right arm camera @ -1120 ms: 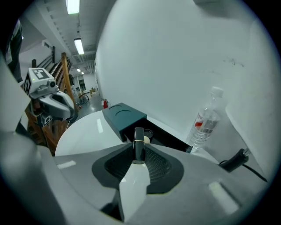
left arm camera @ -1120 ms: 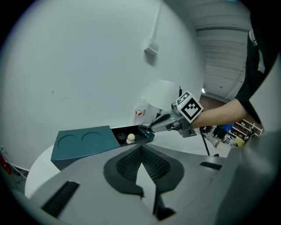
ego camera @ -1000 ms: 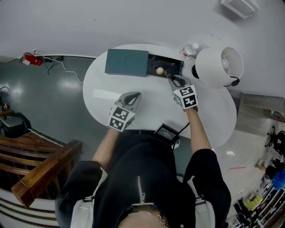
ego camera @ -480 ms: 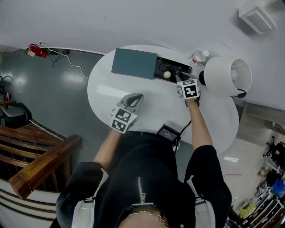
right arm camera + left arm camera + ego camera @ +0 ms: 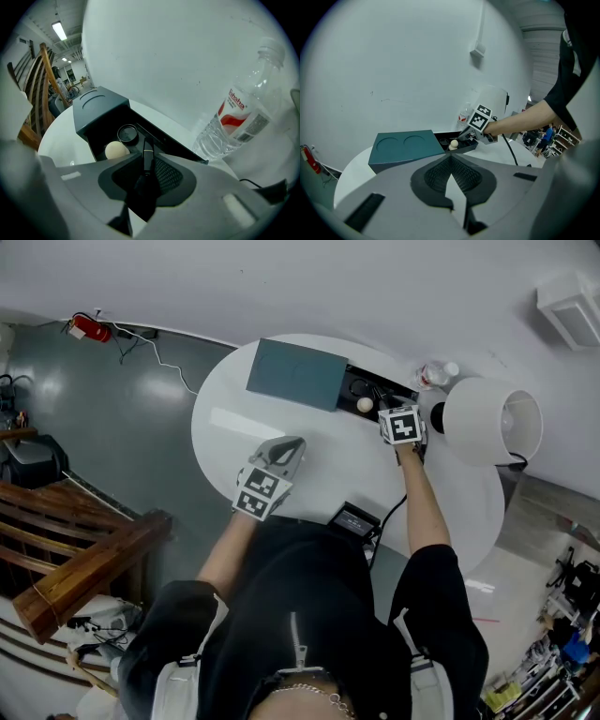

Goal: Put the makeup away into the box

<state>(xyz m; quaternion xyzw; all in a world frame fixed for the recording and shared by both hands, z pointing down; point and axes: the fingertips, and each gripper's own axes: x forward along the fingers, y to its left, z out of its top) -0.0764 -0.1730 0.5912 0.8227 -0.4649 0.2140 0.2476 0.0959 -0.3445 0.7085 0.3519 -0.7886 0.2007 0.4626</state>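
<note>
A teal box (image 5: 298, 374) stands at the back of the round white table (image 5: 230, 423), its black drawer (image 5: 353, 388) pulled out to the right. In the drawer lie a cream sponge ball (image 5: 116, 150) and a round black compact (image 5: 127, 133). My right gripper (image 5: 146, 161) is shut on a thin black makeup stick (image 5: 148, 149), whose tip points down over the drawer beside the ball. In the head view the right gripper (image 5: 387, 410) is at the drawer's right end. My left gripper (image 5: 288, 443) hovers over the table's middle, shut with nothing in it, and faces the box (image 5: 405, 147).
A clear water bottle (image 5: 239, 122) stands just right of the drawer, with a large white lamp shade (image 5: 492, 421) beside it. A small black device (image 5: 353, 519) with a cable lies at the table's near edge. A wooden railing (image 5: 66, 582) runs along the left.
My right gripper, still holding the black stick, has moved forward and down to the open drawer. The left gripper has shifted only a little.
</note>
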